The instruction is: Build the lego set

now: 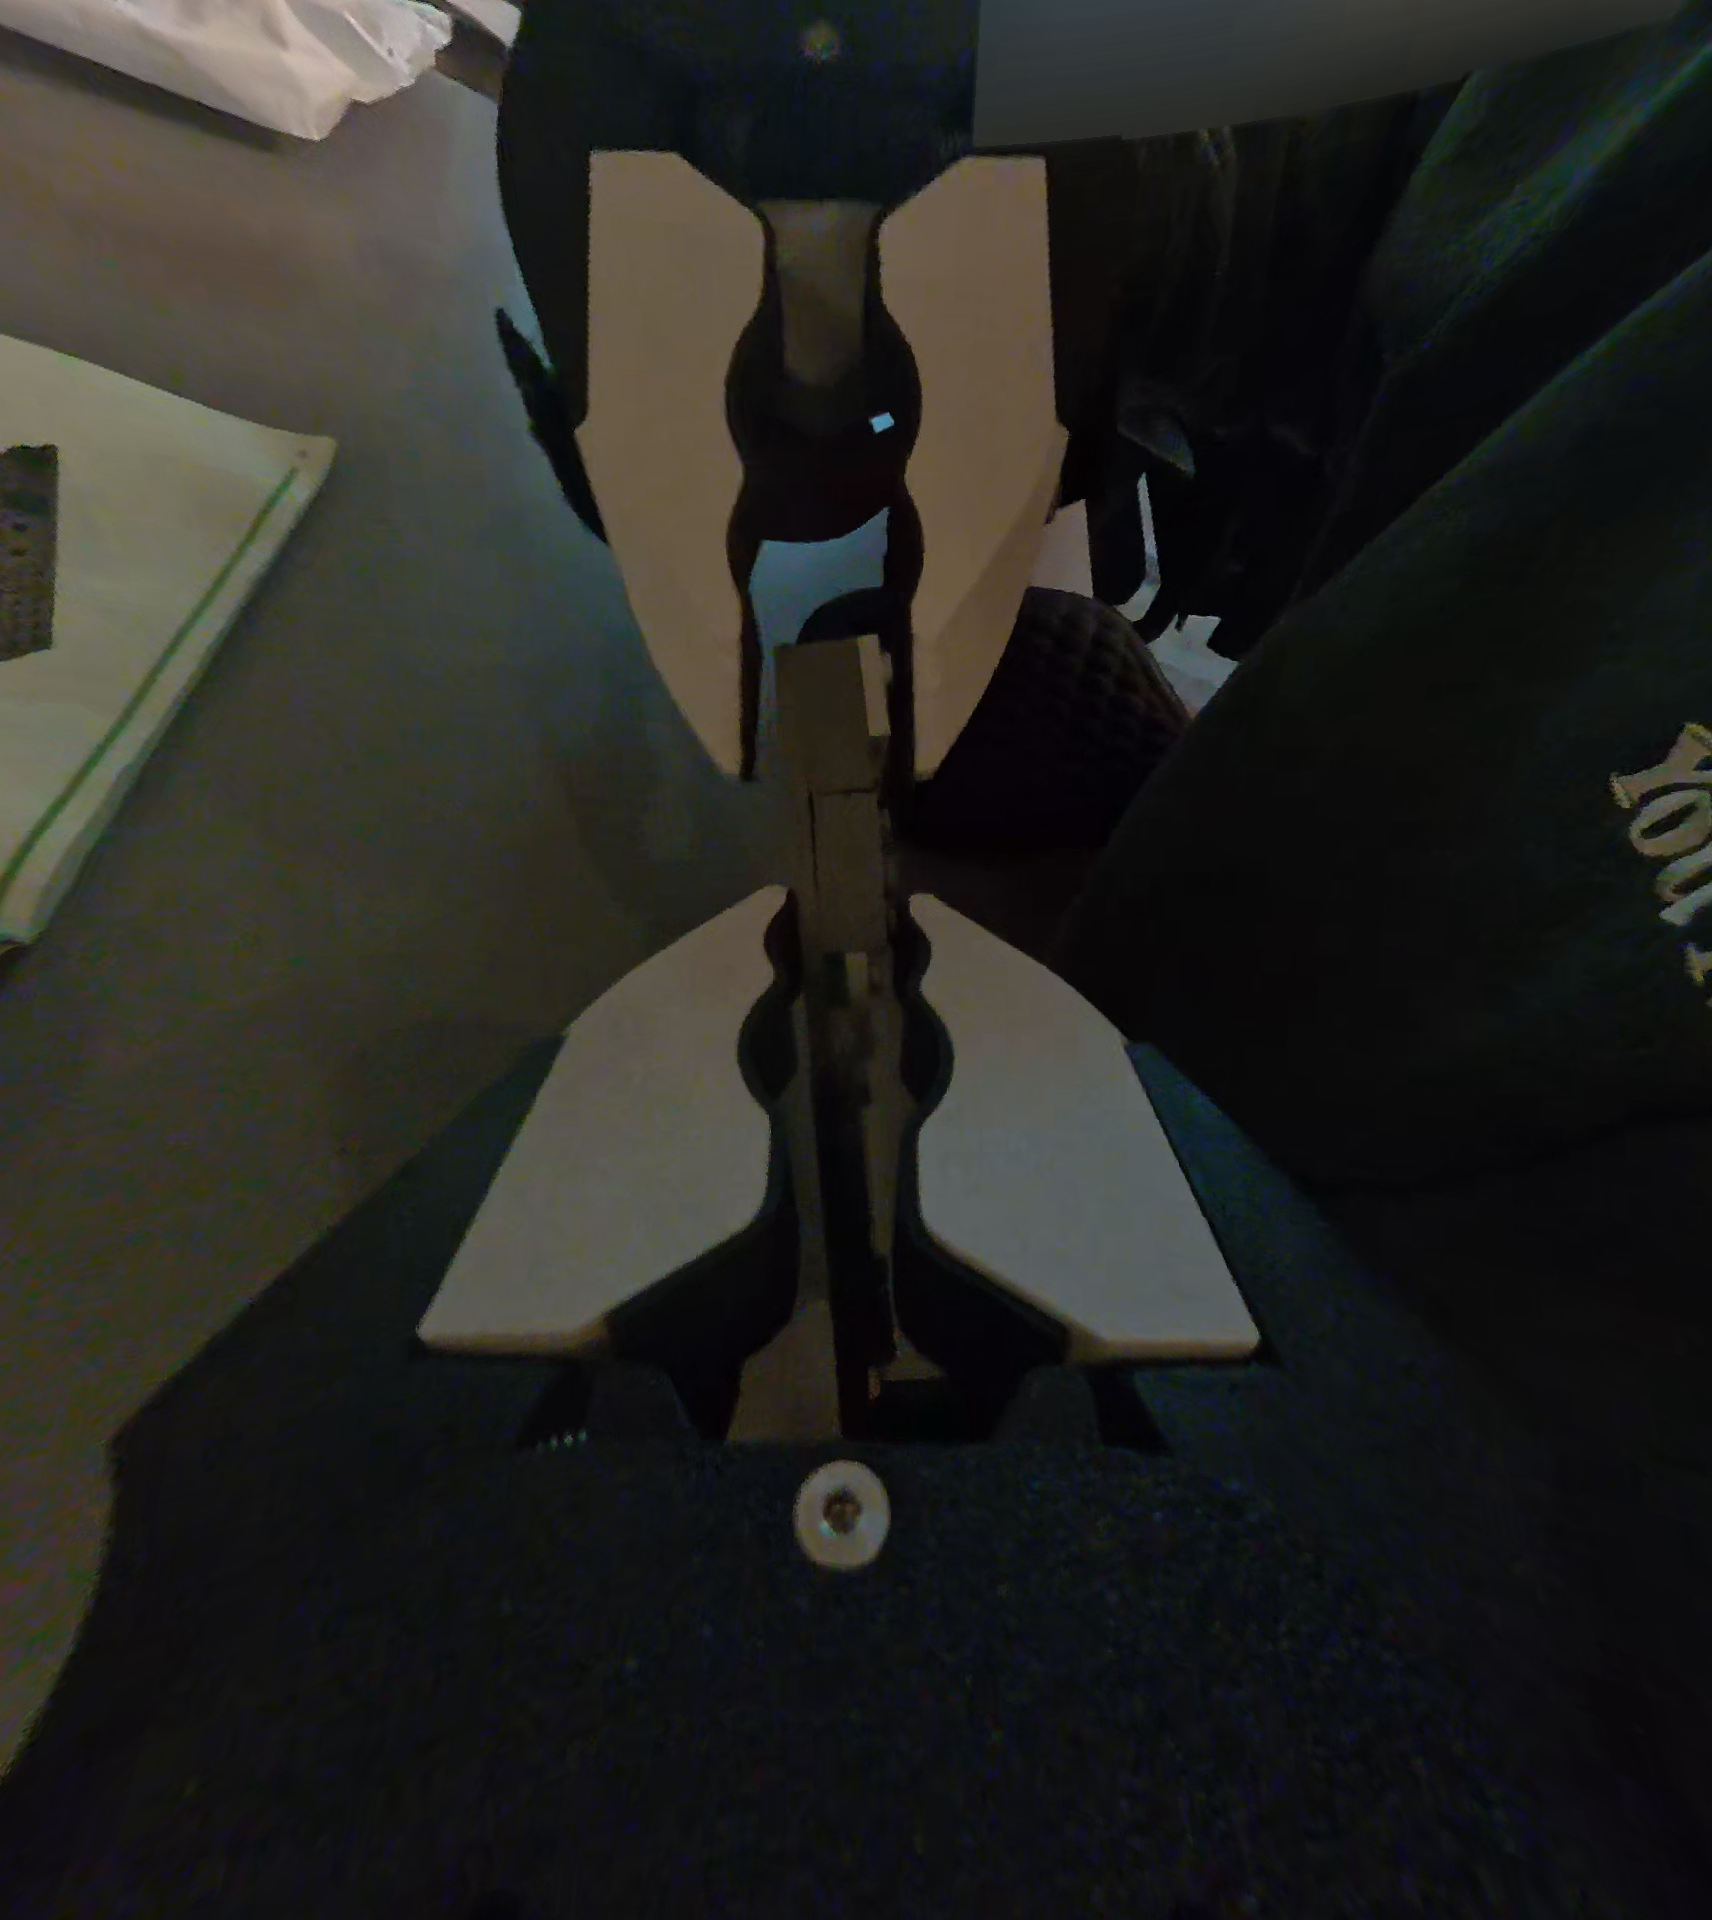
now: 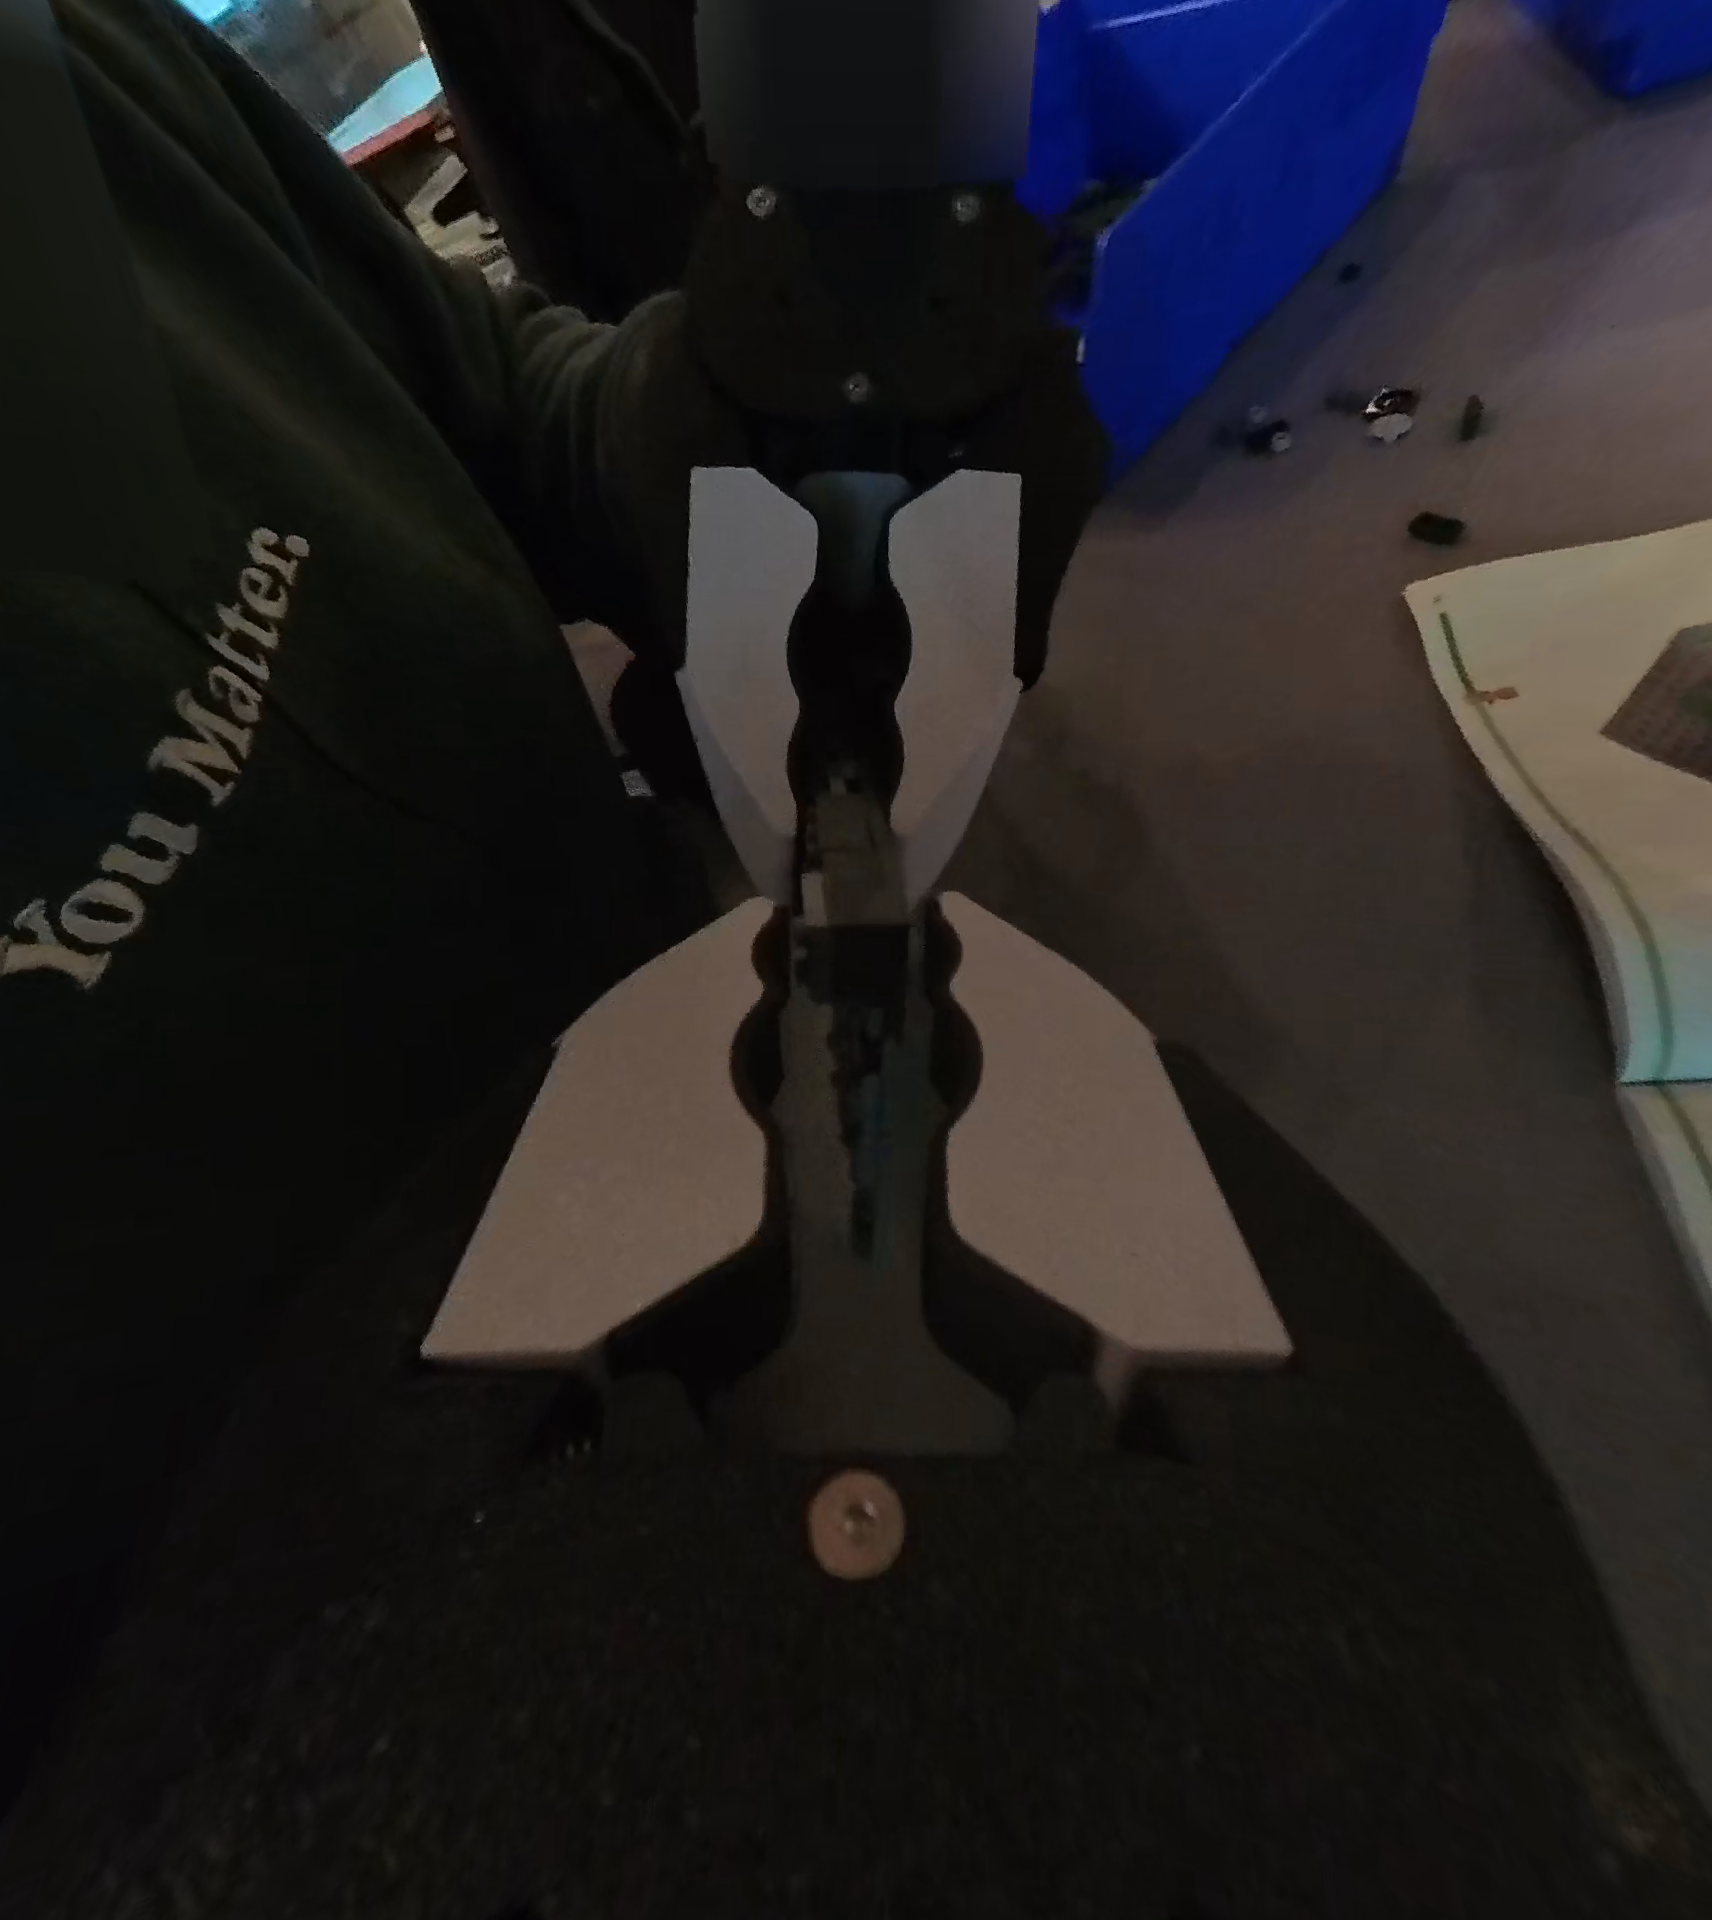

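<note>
A thin dark grey lego assembly (image 1: 836, 810) is seen edge-on, held in the air between my two grippers, which face each other tip to tip. My left gripper (image 1: 844, 914) is shut on its near end. My right gripper (image 1: 831, 769) comes in from the top of the left wrist view and is shut on the far end. In the right wrist view my right gripper (image 2: 857, 914) clamps the assembly (image 2: 852, 1039), and my left gripper (image 2: 850, 883) meets it from above. Most of the assembly is hidden between the fingers.
An open instruction booklet (image 1: 104, 644) lies on the grey table, also in the right wrist view (image 2: 1662, 831). Blue bins (image 2: 1247, 208) and several loose small pieces (image 2: 1392, 416) sit beyond it. A person's dark sweatshirt (image 1: 1454, 727) is close beside the grippers. A white bag (image 1: 239, 52) lies far left.
</note>
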### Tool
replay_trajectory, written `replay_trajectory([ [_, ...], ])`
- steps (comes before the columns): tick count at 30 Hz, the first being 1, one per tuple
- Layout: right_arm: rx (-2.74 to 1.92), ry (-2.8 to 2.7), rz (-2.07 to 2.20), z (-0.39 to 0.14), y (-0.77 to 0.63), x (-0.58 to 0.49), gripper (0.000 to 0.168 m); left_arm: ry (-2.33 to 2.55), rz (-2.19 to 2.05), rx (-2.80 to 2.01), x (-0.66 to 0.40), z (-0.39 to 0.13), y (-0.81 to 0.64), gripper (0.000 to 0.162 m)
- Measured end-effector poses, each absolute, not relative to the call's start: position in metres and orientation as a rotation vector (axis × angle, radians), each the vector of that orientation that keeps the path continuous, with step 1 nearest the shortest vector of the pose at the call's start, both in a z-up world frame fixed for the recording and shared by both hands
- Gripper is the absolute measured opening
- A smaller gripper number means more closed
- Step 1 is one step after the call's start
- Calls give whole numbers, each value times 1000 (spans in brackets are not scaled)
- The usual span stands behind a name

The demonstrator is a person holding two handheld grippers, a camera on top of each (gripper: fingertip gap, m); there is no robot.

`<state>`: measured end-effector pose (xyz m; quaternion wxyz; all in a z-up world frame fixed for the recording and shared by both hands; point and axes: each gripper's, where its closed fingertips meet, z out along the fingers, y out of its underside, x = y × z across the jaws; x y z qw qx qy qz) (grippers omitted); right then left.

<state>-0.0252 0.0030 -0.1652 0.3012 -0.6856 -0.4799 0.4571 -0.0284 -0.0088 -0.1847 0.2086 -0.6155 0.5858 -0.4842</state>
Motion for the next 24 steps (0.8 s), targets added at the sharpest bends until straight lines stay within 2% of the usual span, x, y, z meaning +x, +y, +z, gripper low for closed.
replay_trajectory([
  [2, -1814, -1262, 1235, -163, 3, -27, 20, 1631, -1337, -1713, -29, -184, -8, 16],
  [22, -1776, -1314, 1085, -167, 7, -30, 19, 1604, -1211, -1711, -31, -187, 0, 16],
  [24, -1769, -1328, 1066, -167, 6, -32, 19, 1599, -1246, -1703, -30, -184, -2, 20],
])
